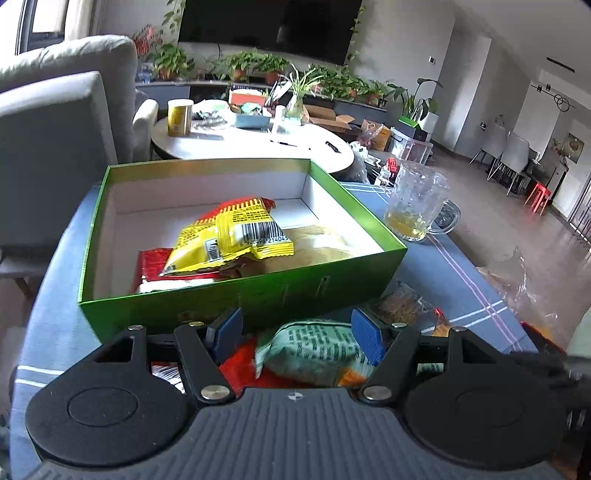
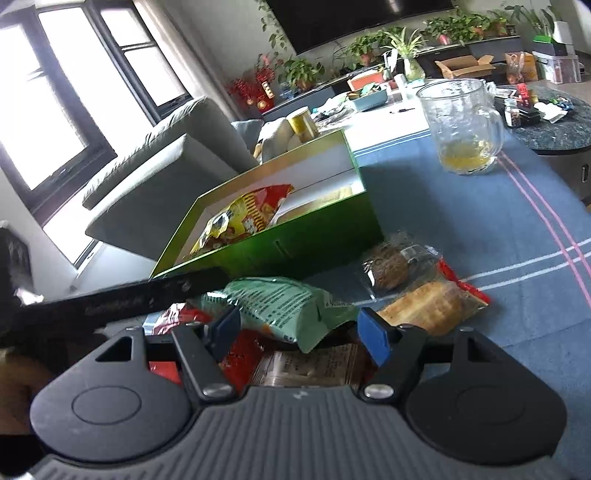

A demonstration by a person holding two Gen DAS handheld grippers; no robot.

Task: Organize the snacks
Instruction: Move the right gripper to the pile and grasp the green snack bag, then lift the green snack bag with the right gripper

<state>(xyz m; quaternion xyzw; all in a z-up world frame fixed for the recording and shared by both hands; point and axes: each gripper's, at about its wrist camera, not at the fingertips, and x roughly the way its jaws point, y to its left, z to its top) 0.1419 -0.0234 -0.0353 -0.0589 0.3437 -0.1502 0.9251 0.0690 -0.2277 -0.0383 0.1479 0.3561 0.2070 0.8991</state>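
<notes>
A blue striped tablecloth (image 1: 443,258) covered the table in a living room with potted plants (image 1: 258,62) behind. A glass mug (image 1: 417,199) stood right of the green box (image 1: 258,291), which held a yellow snack packet (image 1: 229,232). The left gripper (image 1: 297,334) and right gripper (image 2: 299,330) both hovered spread over a pale green packet (image 2: 280,306) lying in front of the box, neither pinching it.

Daylight came through dark-framed windows (image 2: 85,107) beside a grey sofa (image 2: 155,166). A large black television (image 1: 269,26) hung on the pale wall above potted plants (image 1: 251,64). The floor (image 1: 491,218) shone glossy brown.
</notes>
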